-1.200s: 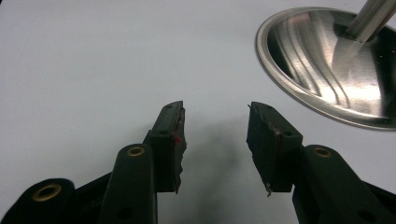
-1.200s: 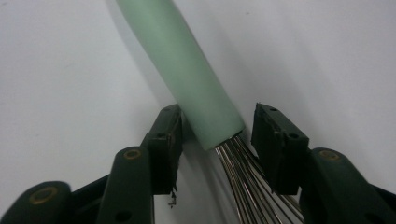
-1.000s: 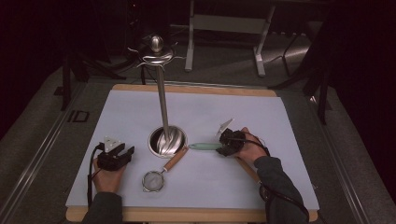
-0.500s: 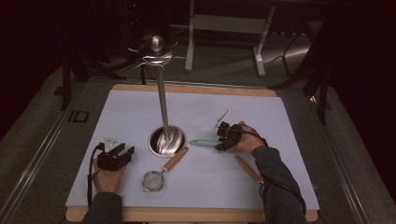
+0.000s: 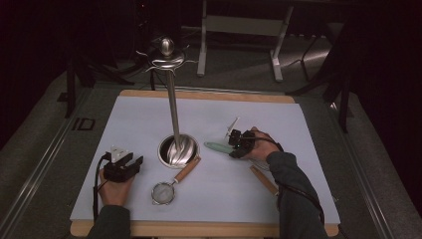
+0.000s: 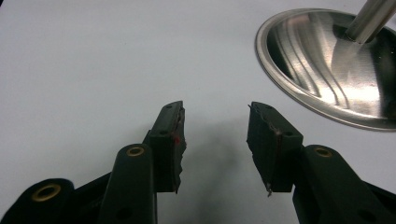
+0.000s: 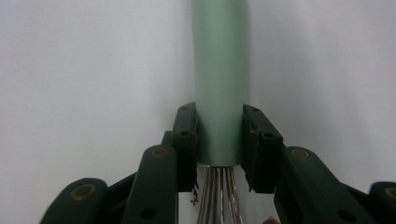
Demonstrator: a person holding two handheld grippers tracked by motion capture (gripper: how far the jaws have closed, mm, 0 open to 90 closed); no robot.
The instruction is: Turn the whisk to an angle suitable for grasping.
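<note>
Counting two grippers, one whisk, one strainer, one steel stand, one wooden-handled tool. Right gripper, jaws just closing, now clamped on the whisk's pale green handle, both pads pressed against its sides where the wires meet it. From the high view, whisk lying on the white table cover, right of the stand's round base, handle tip pointing toward that base, right gripper over its wire end. Left gripper resting apart, jaws spread with nothing between them, near the base's rim. Strainer just below the base. Whisk wires mostly hidden under hand and gripper; wooden-handled tool partly covered by the right sleeve, its head impossible to make out.
</note>
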